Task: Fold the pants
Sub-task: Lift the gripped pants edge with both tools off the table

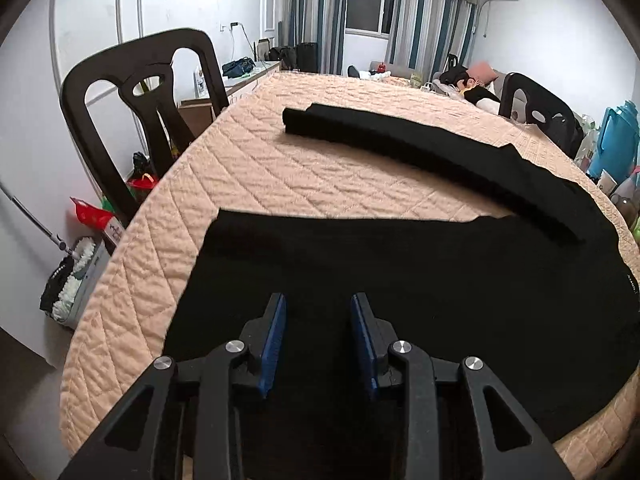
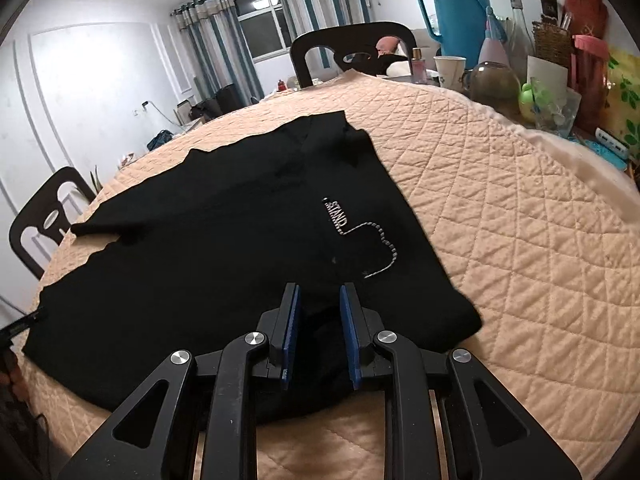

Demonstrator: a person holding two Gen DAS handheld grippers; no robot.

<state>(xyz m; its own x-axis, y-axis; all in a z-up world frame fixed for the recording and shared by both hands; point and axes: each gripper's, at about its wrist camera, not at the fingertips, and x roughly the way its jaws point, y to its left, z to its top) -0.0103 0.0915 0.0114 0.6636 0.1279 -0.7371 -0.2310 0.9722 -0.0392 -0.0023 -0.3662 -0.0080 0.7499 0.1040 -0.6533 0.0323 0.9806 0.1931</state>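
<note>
Black pants [image 1: 400, 280] lie spread flat on a round table covered by a peach quilted cloth [image 1: 248, 168]. In the left wrist view one leg [image 1: 400, 136] stretches away toward the far left; the near leg lies under my left gripper [image 1: 319, 304], which is open and empty just above the fabric. In the right wrist view the waist part of the pants [image 2: 224, 232], with a white stitched "STAND" logo [image 2: 352, 232], lies in front of my right gripper [image 2: 319, 300]. That gripper is open, its blue pads over the near edge of the fabric.
Dark chairs stand around the table [image 1: 140, 92] [image 1: 536, 108] [image 2: 352, 48]. A blue thermos [image 2: 456, 16], a paper cup [image 2: 450, 70], bottles and a basket crowd the table's far right edge. A mop and a bucket [image 1: 72, 276] are on the floor at left.
</note>
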